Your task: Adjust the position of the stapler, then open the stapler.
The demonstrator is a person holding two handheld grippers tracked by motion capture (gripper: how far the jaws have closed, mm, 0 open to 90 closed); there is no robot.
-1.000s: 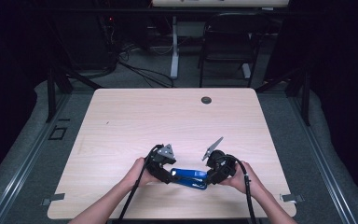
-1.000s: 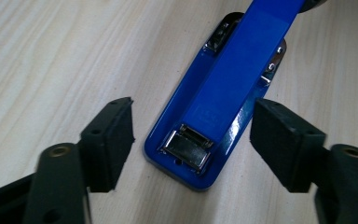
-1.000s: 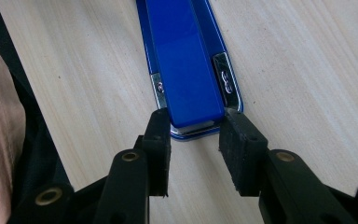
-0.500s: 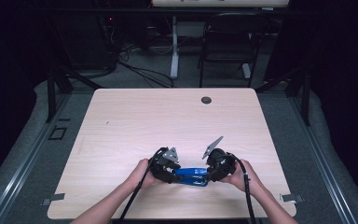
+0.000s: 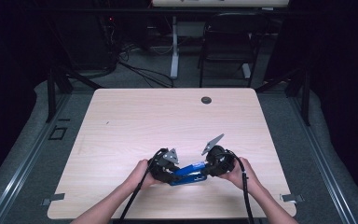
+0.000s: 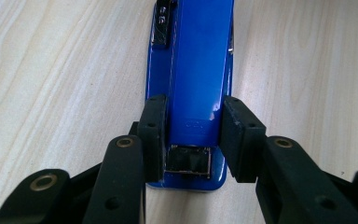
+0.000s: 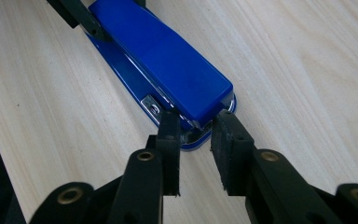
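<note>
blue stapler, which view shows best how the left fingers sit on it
The left gripper view: both fingers flank the blue stapler at its hinge end, pads against its sides. The right gripper view shows the stapler's front end and only a dark tip far off. The high view shows it small between both hands.

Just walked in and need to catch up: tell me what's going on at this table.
A person works a blue stapler lying on the wooden table with two hand-held grippers. The left gripper has just been closing, its pads flanking the stapler's hinge end; whether they press yet is unclear. The right gripper, also just closing, sits at the stapler's front tip, one pad against it. The stapler rests on the table.
</note>
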